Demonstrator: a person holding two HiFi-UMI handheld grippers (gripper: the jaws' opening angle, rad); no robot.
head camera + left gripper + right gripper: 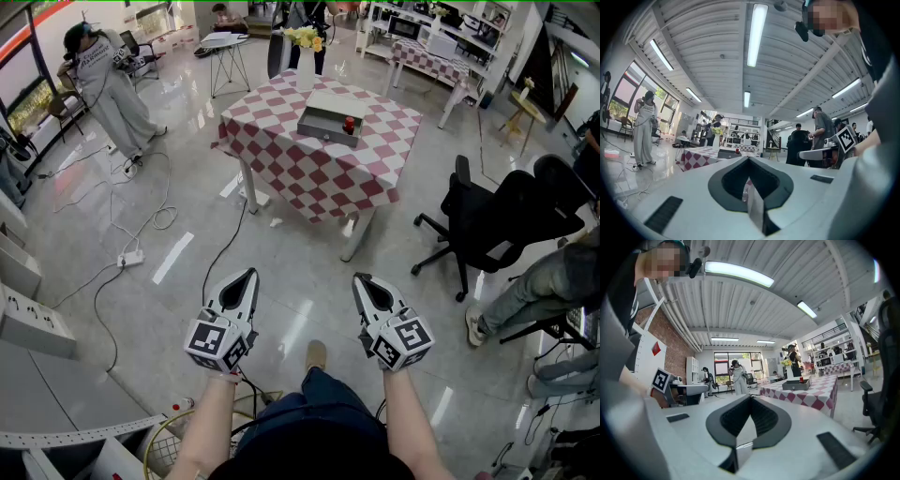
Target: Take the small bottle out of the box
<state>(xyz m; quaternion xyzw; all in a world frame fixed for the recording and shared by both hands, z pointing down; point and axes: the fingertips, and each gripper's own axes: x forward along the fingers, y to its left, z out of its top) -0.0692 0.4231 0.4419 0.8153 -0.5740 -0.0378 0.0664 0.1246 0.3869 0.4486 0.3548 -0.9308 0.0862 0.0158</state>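
Barely started: the small red-capped bottle [349, 124] sits in the shallow grey metal box [315, 130] on the red-and-white checked table [309, 180], well away. The left claw [250, 273] and right claw [360, 278] are both closed and empty.

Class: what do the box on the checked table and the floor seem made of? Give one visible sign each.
Box: perhaps grey metal or plastic, matt; thin, straight rigid walls. Floor: likely polished tile or coated concrete; glossy, with bright streaky reflections.
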